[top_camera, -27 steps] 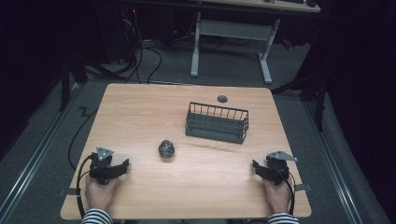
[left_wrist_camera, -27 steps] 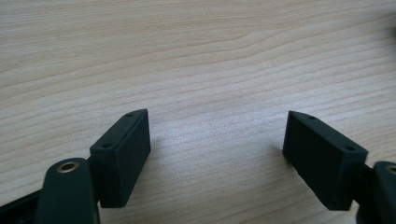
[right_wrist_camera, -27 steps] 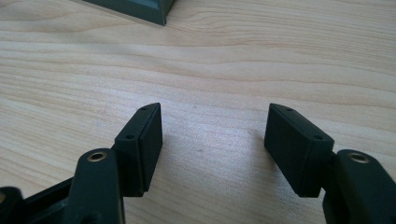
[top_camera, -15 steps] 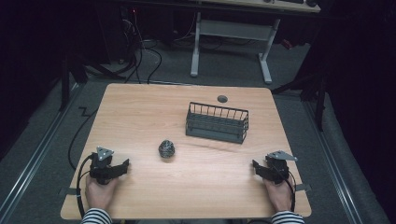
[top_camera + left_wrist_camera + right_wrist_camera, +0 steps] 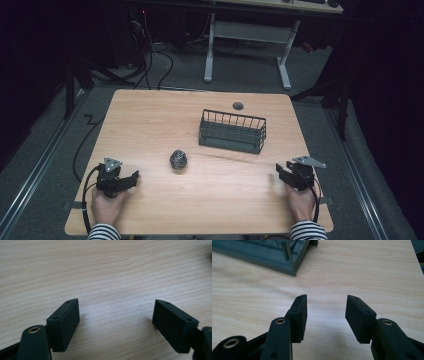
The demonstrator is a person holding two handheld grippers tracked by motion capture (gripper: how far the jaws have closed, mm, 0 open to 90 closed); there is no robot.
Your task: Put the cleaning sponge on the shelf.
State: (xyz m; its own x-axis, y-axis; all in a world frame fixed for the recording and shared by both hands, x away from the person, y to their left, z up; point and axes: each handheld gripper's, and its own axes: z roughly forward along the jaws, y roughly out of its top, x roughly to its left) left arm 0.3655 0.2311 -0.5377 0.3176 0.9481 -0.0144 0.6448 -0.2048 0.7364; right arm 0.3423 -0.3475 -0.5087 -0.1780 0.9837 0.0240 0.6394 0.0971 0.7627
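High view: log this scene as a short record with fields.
table: light wood
ball: small, grey, crumpled, near the middle of the table
basket: dark wire, empty, beyond and to the right of the ball, apart from it
left gripper: near left corner, jaws open, holding nothing
right gripper: near right corner, jaws open, holding nothing

- Bench [image 5: 150, 125]: one, wooden top.
- Wire basket [image 5: 232, 131]: one, dark, standing on the bench; its corner shows again in the right gripper view [image 5: 287, 257].
- Crumpled grey ball [image 5: 178, 159]: one, on the bench, left of the basket and apart from it.
- Round grommet [image 5: 238, 105]: one, at the far edge of the bench.
- Grippers: two, the left gripper [image 5: 131, 178] and the right gripper [image 5: 280, 171], each with two black jaws standing apart, nothing between them.
- Hands: two, one per gripper.
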